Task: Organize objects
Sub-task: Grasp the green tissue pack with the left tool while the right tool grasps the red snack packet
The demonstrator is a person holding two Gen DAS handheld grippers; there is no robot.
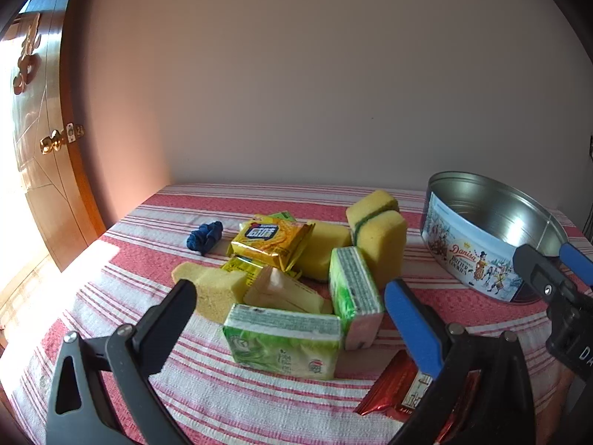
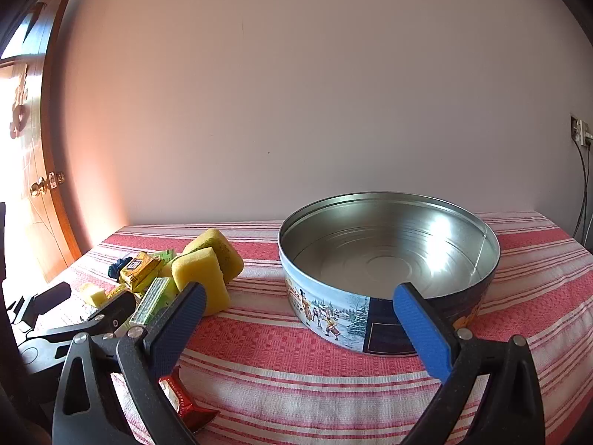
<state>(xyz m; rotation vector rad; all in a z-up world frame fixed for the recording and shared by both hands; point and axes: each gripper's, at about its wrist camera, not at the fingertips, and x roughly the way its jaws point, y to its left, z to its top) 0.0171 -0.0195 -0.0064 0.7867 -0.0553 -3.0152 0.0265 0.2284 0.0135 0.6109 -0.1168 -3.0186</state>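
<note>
A pile of objects lies on the striped cloth. It holds two green tissue packs [image 1: 285, 341] [image 1: 354, 282], yellow sponges [image 1: 378, 230] [image 1: 215, 289], a yellow snack packet [image 1: 270, 241] and a blue scrunchie [image 1: 204, 236]. A red wrapper [image 1: 400, 389] lies under my left gripper's right finger. My left gripper [image 1: 289, 293] hangs open just before the pile, holding nothing. The round cookie tin [image 2: 326, 311] stands open and empty at the right. My right gripper [image 2: 300, 293] is open in front of the tin, with nothing between its fingers. The sponges [image 2: 202, 278] sit left of the tin.
The table, under a red and white striped cloth [image 2: 296, 371], stands against a plain wall. A wooden door [image 1: 40, 155] with a brass knob is at the left. A wall socket and cable [image 2: 582, 141] are at the far right.
</note>
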